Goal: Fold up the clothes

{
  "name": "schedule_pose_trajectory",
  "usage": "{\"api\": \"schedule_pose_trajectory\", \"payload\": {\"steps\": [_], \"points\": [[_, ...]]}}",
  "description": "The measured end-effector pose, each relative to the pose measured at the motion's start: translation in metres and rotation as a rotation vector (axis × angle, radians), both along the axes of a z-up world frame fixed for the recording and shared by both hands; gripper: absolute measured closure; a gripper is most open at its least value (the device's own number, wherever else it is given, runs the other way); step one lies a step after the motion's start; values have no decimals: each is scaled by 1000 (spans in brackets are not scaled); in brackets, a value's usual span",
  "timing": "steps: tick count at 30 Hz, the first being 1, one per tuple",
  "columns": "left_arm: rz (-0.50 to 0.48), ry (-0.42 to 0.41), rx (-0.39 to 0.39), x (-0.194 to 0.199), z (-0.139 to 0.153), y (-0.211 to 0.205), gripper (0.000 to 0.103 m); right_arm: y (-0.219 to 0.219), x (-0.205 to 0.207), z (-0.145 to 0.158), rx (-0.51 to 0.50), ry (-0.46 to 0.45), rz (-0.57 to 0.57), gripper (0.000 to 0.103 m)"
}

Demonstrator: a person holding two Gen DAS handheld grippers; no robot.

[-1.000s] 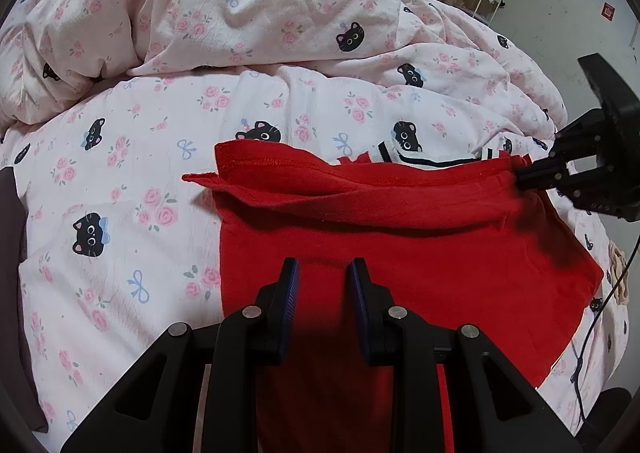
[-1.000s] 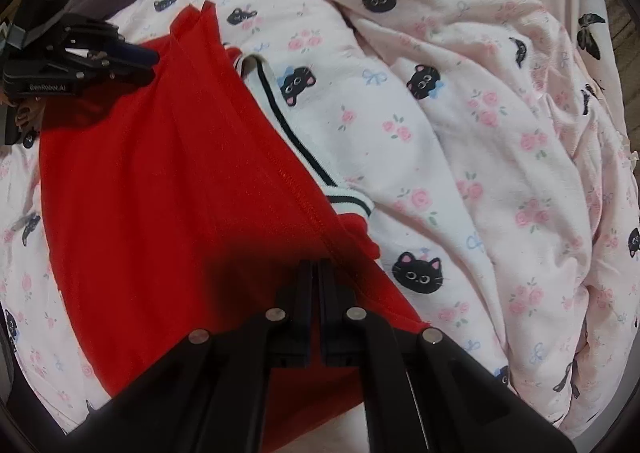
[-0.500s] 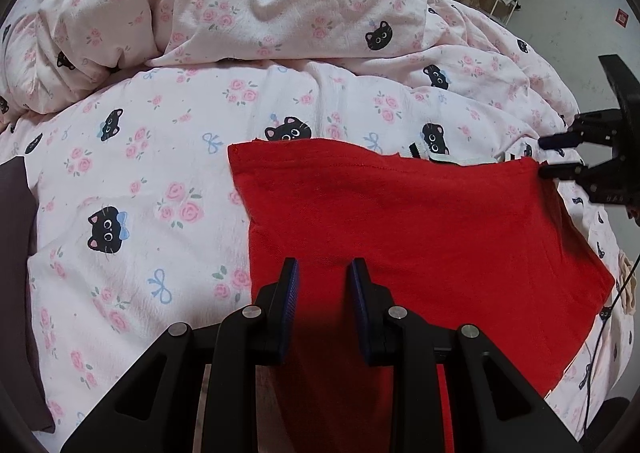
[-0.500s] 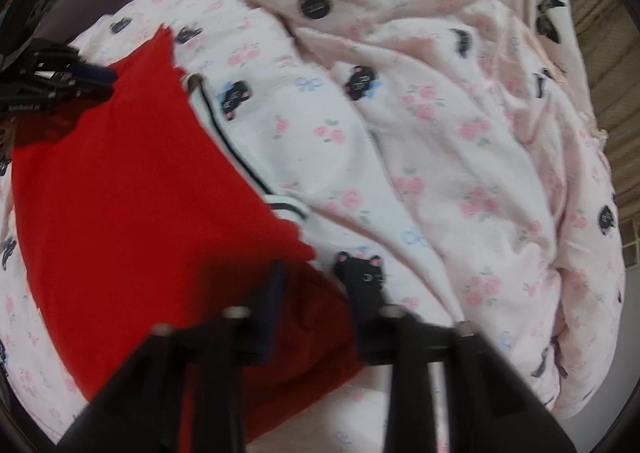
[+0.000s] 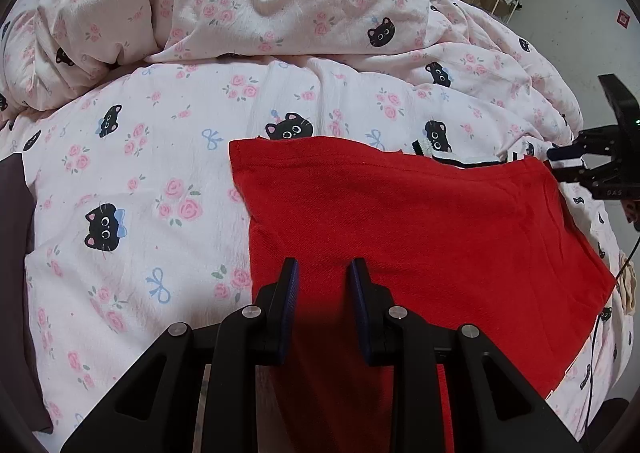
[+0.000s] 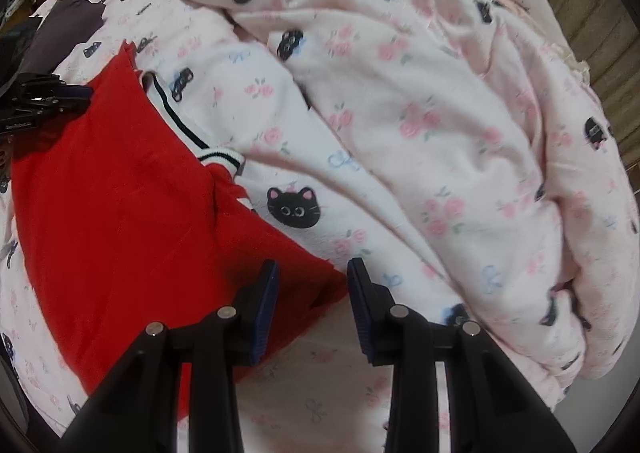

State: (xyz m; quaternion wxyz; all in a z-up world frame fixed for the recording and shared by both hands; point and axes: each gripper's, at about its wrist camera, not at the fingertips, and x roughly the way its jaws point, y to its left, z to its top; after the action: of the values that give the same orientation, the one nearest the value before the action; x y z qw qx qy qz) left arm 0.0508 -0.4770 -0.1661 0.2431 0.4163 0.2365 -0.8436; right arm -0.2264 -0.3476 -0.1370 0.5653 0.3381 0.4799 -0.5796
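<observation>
A red garment [image 5: 420,221] lies folded flat on the cat-print bedding [image 5: 160,173]. A white collar with black stripes [image 5: 452,157] peeks out past its far edge. My left gripper [image 5: 322,273] hangs over the garment's near left part. Its jaws stand a little apart, and the cloth lies flat beneath them. In the right wrist view the same garment [image 6: 120,193] fills the left side. My right gripper [image 6: 312,273] hovers above its corner with its jaws closing slightly and nothing pressed between them. The right gripper [image 5: 560,161] also shows at the garment's far right corner, clear of the cloth.
A heaped duvet [image 6: 440,133] in the same print rises behind and to the right of the garment. A dark cloth [image 5: 12,233] lies at the bed's left edge. A thin cable [image 5: 596,353] hangs by the right side of the bed.
The right gripper carried the raised red fold back, let it go and opened. The fold now lies flat, and the gripper has drawn off past its corner. The left gripper barely moved.
</observation>
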Motion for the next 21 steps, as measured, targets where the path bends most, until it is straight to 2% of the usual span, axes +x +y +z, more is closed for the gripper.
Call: {"api": "schedule_pose_trajectory", "payload": {"steps": [2,3,4,5,6,10,14,18,21], "points": [[-1,-1,-1,0,0,0,80,-2,0,-6,2,-23,-1,68],[-2,-2,-2,-1,-1,0,80,-2,1,-7,5,-37,1,74],[-2,-3,-2,-1,-1,0,80,-1,1,-9,7,-50,2,92],[-2,-3,-1,-2,-1,0,80,-1,1,-9,10,-51,3,102],[-3,-5,-3,-2,-1,0,80,0,0,-9,12,-42,2,103],[-5,-9,-11,-2,-1,1,80,6,-10,-2,3,-35,-34,103],[-7,-12,-16,-2,-2,1,80,11,-20,1,-22,-69,-67,102],[-9,-12,-17,-2,-2,1,80,9,-15,4,-47,-91,-52,84],[-8,-12,-17,-2,-2,1,80,2,-13,-3,-24,-75,-48,84]]}}
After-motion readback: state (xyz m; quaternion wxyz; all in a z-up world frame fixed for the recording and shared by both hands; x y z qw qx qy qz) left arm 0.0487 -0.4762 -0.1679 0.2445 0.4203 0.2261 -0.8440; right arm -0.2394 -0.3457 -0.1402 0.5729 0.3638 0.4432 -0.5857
